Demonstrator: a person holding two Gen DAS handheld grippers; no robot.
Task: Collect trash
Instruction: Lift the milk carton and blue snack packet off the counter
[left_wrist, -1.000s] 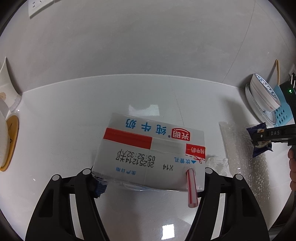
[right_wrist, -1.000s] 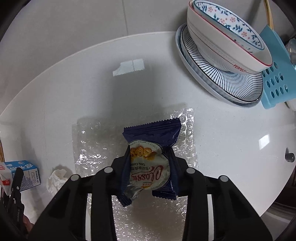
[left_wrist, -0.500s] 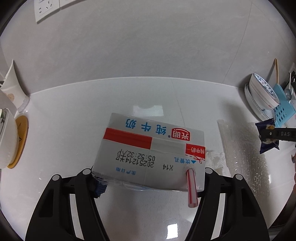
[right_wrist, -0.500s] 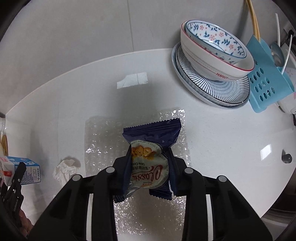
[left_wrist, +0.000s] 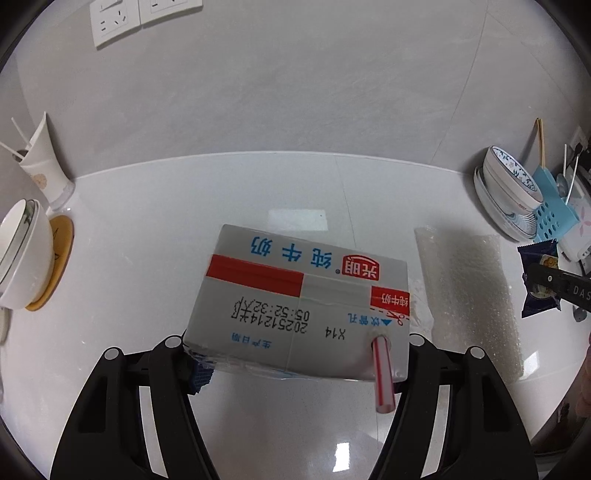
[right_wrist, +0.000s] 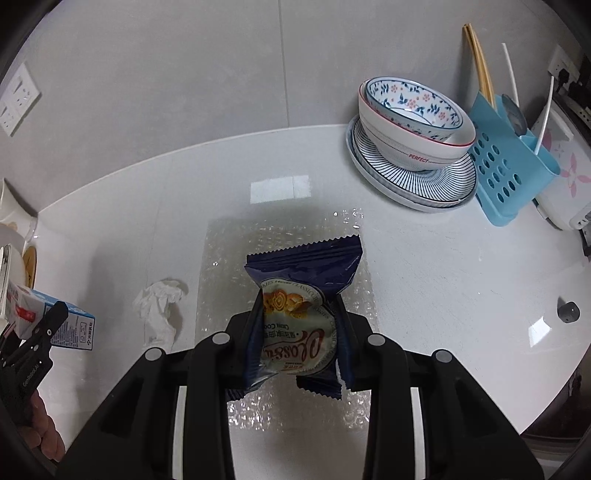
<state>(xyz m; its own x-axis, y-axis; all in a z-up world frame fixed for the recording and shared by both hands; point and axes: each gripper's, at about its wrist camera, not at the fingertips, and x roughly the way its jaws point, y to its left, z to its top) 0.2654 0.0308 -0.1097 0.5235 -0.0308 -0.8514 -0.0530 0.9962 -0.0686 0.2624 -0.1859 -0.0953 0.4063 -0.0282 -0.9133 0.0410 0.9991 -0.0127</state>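
My left gripper (left_wrist: 295, 343) is shut on a white milk carton (left_wrist: 295, 299) with a red-striped straw (left_wrist: 382, 373), held above the white counter. The carton also shows in the right wrist view (right_wrist: 48, 321) at the far left. My right gripper (right_wrist: 295, 336) is shut on a dark blue cookie wrapper (right_wrist: 299, 295), held above a sheet of bubble wrap (right_wrist: 284, 240). The wrapper also shows in the left wrist view (left_wrist: 539, 277). A crumpled white tissue (right_wrist: 159, 306) lies on the counter left of the bubble wrap.
Stacked bowls on a striped plate (right_wrist: 413, 155) and a blue utensil holder (right_wrist: 513, 173) stand at the back right. A white bowl on a yellow coaster (left_wrist: 26, 254) and a paper cup (left_wrist: 44, 166) stand at the left. A grey wall runs behind the counter.
Both grippers have risen and pulled back from the counter with their items still held. More of the wall and both counter ends now show.
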